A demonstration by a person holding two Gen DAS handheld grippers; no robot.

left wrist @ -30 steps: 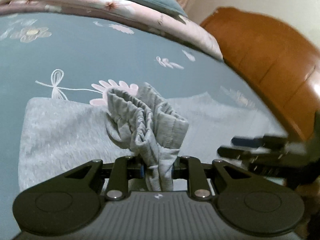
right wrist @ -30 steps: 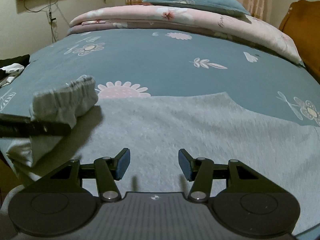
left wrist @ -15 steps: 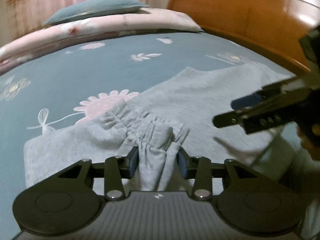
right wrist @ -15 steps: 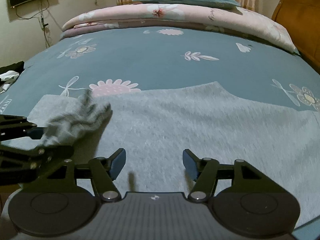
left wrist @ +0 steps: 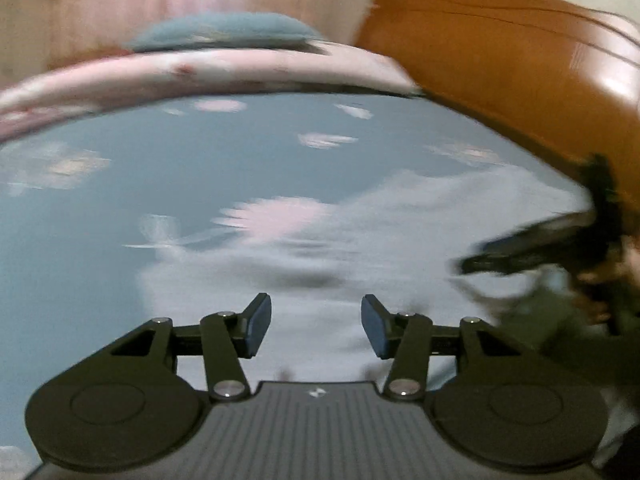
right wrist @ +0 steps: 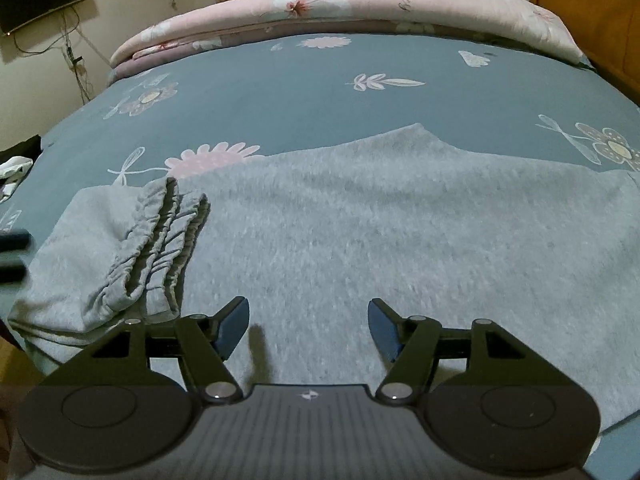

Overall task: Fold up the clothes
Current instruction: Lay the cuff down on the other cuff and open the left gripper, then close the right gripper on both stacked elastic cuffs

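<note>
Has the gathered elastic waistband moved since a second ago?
Yes. The waistband has dropped from the left gripper's grip onto the grey garment, nearer than the pink flower print.

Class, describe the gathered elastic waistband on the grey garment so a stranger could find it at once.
Start at the blue flowered bedspread and find the grey garment spread across its near end. At its left end lies the waistband, just below a pink daisy print; it alone is ruched into ridges, while the surrounding cloth lies flat.

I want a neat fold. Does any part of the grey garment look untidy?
Yes. The gathered waistband lies bunched in crooked ridges on the grey garment, near its left edge, not flat. Both tools, left and right, are open and hold nothing.
</note>
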